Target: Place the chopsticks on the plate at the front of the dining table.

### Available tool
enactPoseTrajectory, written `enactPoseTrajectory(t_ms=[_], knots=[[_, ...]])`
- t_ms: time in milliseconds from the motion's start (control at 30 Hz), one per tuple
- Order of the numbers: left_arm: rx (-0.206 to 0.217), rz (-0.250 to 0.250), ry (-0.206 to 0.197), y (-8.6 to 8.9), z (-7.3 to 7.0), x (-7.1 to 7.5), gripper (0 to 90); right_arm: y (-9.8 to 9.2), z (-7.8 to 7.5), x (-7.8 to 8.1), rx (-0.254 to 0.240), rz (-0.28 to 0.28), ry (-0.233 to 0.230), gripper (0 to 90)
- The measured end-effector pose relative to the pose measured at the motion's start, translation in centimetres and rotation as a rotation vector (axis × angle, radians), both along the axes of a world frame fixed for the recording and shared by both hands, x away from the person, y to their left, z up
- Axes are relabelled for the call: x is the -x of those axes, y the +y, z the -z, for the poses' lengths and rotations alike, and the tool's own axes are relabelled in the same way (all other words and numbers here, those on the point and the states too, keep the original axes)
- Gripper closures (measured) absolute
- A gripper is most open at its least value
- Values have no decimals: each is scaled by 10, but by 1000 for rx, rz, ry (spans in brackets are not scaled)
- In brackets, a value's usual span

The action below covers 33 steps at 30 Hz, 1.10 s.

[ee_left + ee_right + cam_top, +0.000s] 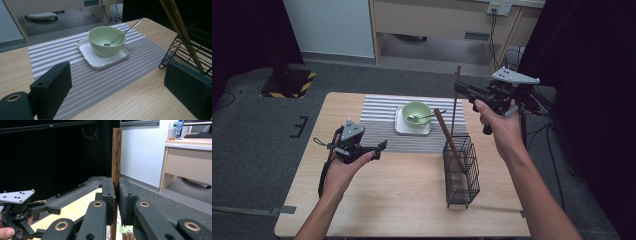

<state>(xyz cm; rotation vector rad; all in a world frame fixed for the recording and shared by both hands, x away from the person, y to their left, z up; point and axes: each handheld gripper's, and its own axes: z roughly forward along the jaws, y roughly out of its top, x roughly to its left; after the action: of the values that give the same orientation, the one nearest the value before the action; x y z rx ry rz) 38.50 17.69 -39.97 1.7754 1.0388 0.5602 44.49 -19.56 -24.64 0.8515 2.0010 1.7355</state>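
Observation:
My right gripper point(457, 89) is shut on a dark wooden chopstick point(454, 114) and holds it upright above the black wire basket point(462, 176). In the right gripper view the jaws point(117, 195) pinch the chopstick point(116, 155) between the pads. A second chopstick point(446, 136) leans in the basket. My left gripper point(381, 145) hovers open over the table's left side, with nothing between its jaws point(120, 87). Ahead of it stands a green bowl point(107, 42) with a metal spoon point(127, 30) in it, on a white square tray point(100, 63).
A grey striped placemat point(379, 120) lies under the tray point(400, 128) at the table's far middle. The basket point(190, 42) stands at the right of the mat. Bare wood runs along the front edge. A desk and cables stand beyond the table.

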Motion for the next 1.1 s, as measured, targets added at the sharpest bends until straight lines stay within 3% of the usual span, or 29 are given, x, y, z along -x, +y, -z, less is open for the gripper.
enactPoseTrajectory(t_ms=[233, 300, 333, 500, 533, 600, 800, 1100], knots=[[64, 29, -13, -7, -1, -3, 105, 16, 5, -7, -19, -7, 5, 841], [73, 53, -8, -10, 0, -4, 105, 20, 7, -10, -35, -6, 9, 841], [93, 91, -6, -15, 1, -4, 98, 24, 9, -12, -48, -5, 16, 841], [103, 138, -10, -25, 2, -6, 118, 33, 14, -14, -43, -7, 26, 841], [141, 155, -9, -31, 3, -8, 123, 37, 18, -15, -39, -11, 22, 841], [163, 160, -8, -37, 3, -9, 138, 41, 22, -14, -53, -10, 31, 841], [132, 196, 9, -55, 8, -9, 141, 52, 28, -12, -65, -12, 44, 841], [143, 218, 15, -65, 10, -6, 179, 56, 28, -10, -83, 6, 62, 842]])
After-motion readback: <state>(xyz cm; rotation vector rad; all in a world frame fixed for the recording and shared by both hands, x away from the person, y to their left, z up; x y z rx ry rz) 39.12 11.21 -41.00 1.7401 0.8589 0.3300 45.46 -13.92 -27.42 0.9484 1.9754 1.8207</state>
